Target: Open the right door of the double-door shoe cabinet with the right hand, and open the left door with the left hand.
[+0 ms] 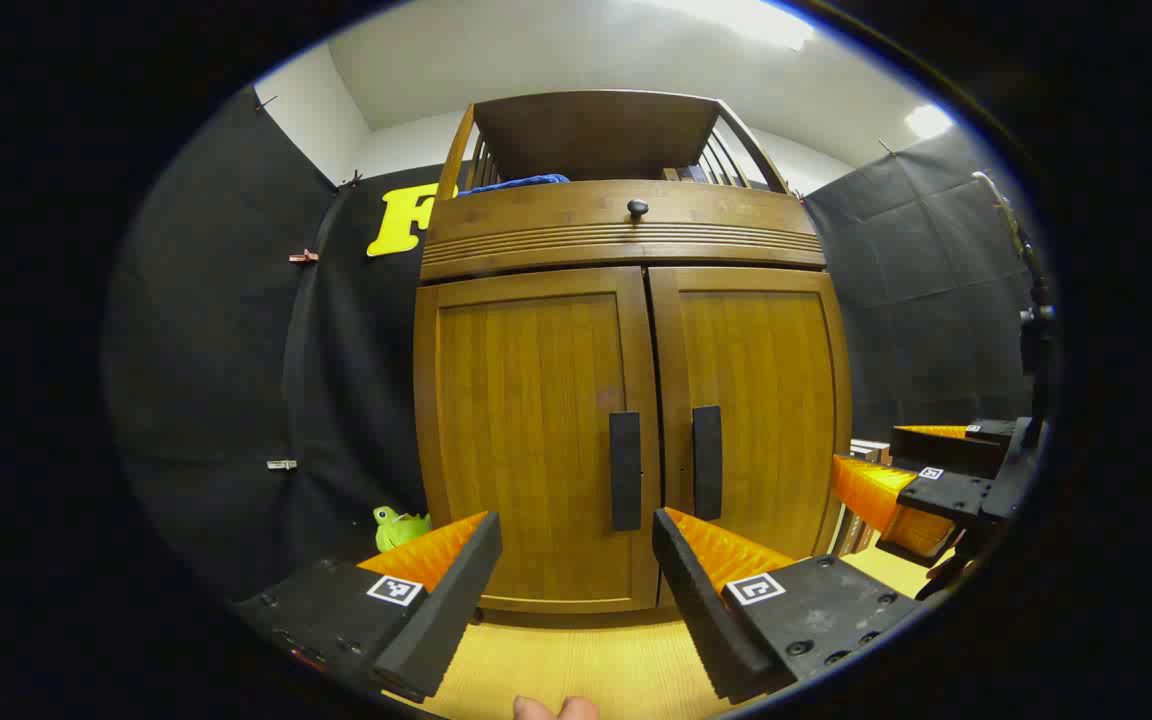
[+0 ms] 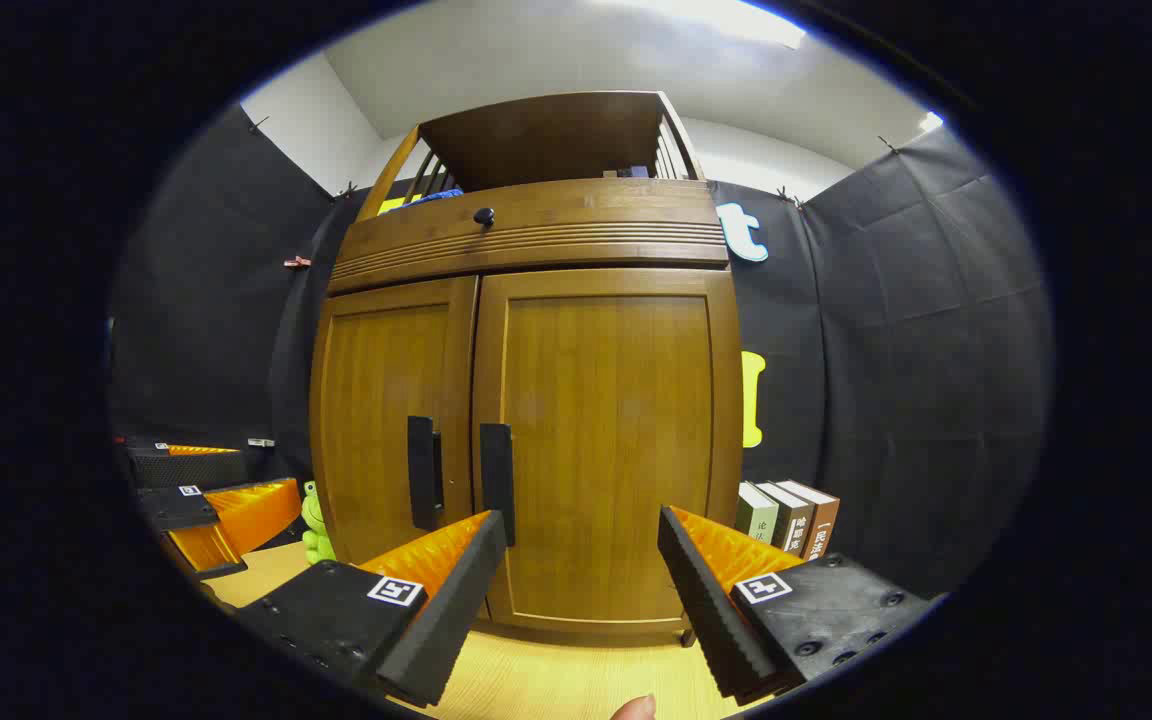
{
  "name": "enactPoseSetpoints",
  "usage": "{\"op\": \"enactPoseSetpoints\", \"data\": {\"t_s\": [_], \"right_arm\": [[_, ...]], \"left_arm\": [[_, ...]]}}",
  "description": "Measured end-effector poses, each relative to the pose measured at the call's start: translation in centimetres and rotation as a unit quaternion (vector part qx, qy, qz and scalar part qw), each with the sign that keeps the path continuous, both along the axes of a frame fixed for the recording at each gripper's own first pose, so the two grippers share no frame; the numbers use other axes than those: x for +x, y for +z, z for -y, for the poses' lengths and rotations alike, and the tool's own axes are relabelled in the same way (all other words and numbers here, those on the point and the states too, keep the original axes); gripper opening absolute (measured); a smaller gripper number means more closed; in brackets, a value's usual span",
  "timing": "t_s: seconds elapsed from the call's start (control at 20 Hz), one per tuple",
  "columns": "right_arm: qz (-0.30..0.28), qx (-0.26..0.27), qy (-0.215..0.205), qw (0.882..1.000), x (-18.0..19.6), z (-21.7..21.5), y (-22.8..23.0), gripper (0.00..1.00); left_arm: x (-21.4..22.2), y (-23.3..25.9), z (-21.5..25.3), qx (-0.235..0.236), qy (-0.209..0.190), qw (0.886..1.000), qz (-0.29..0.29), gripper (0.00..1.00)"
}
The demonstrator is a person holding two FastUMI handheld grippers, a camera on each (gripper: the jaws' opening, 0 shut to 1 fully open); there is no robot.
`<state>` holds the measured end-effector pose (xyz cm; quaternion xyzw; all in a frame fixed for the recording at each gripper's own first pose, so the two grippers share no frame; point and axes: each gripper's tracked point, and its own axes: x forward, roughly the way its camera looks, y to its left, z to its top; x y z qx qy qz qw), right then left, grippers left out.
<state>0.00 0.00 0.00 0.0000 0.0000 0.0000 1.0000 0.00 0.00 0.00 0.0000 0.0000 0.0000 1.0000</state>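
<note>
A brown wooden shoe cabinet [image 1: 626, 240] stands ahead with both doors closed. Its left door [image 1: 526, 420] carries a dark vertical handle [image 1: 625, 470]; the right door [image 1: 756, 400] has its own handle [image 1: 707, 462]. My left gripper [image 1: 576, 580] is open, a short way in front of the left door, nothing between its fingers. In the right gripper view the right door [image 2: 606, 420] and its handle [image 2: 497, 482] face me, next to the left door's handle [image 2: 423, 472]. My right gripper [image 2: 581, 580] is open before the right door. It also appears at the right of the left gripper view [image 1: 896, 480].
A green plush toy [image 1: 398, 525] sits left of the cabinet. Several books [image 2: 786, 515] stand at its right. The cabinet rests on a light wooden surface [image 1: 576, 665]. A small knob [image 1: 638, 208] is on the drawer above the doors. Black cloth walls surround the booth.
</note>
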Motion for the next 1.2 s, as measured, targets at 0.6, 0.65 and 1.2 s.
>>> {"op": "enactPoseSetpoints", "data": {"t_s": [0.6, 0.65, 1.2], "right_arm": [[-0.007, 0.005, 0.005, 1.000, -0.1, 0.2, -0.5, 0.97], [-0.008, 0.006, 0.005, 1.000, -0.1, 0.2, -0.6, 0.97], [-0.005, 0.027, 0.027, 0.999, 1.8, -2.5, -0.6, 0.97]], "left_arm": [[0.1, 0.7, 1.1, -0.002, -0.009, 1.000, 0.004, 0.94], [0.0, 0.8, 1.1, -0.001, -0.012, 1.000, 0.002, 0.94], [-2.5, 0.4, 0.2, -0.001, -0.003, 1.000, 0.004, 0.94]]}}
